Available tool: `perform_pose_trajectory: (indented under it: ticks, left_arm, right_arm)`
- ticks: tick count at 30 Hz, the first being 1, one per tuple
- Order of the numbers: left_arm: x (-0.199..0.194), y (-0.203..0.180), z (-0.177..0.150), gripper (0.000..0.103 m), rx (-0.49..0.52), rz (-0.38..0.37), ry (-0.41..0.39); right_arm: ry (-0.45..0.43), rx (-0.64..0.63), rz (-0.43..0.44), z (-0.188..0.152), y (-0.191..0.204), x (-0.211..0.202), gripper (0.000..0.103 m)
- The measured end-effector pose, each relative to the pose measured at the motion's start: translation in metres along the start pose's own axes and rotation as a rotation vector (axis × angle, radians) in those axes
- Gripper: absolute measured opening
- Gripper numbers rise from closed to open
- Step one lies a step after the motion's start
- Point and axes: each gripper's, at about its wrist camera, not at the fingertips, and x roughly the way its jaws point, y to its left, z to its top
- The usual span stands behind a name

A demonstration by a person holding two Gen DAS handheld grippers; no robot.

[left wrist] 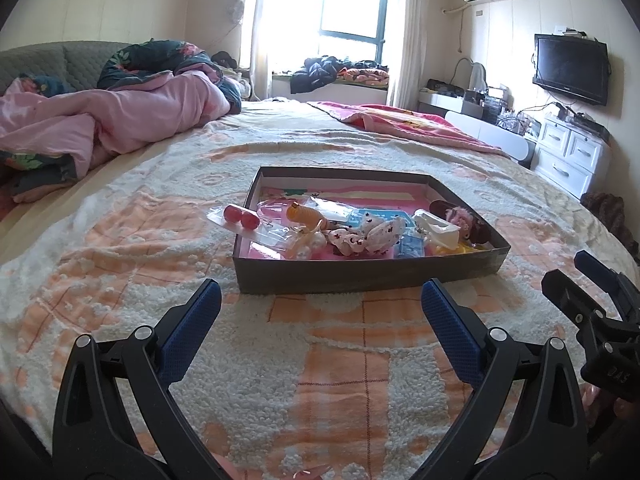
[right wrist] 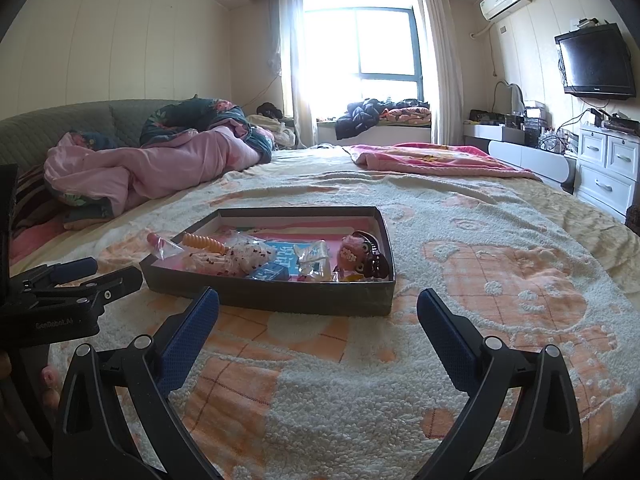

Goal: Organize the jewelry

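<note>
A shallow dark cardboard box with a pink floor lies on the bed. It holds several hair accessories and jewelry packets: an orange spiral clip, a spotted white scrunchie, blue cards and a fuzzy pink clip. A clear packet with two red beads hangs over its left rim. My left gripper is open and empty, just short of the box's near wall. My right gripper is open and empty, near the box's near right corner. The fuzzy pink clip sits at its right end.
The box rests on a fluffy cream and orange blanket. A rumpled pink quilt lies at the back left, a pink blanket at the back right. White drawers and a wall TV stand beyond the bed's right edge.
</note>
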Motion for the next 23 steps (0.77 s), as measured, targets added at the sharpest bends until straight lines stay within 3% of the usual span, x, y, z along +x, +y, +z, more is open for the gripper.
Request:
perform_pose_trajectory:
  ticks: [17, 20, 23]
  left_arm:
    - [0.005, 0.014, 0.006, 0.092, -0.064, -0.021, 0.008]
    - [0.018, 0.047, 0.016, 0.092, -0.124, 0.045, 0.045]
    - [0.042, 0.1, 0.032, 0.092, -0.19, 0.197, 0.099]
  right_arm:
    - [0.0, 0.014, -0.022, 0.001, -0.007, 0.0, 0.097]
    - [0.036, 0.088, -0.071, 0.007, -0.036, 0.012, 0.097]
    - [0.131, 0.119, -0.253, 0.023, -0.088, 0.047, 0.097]
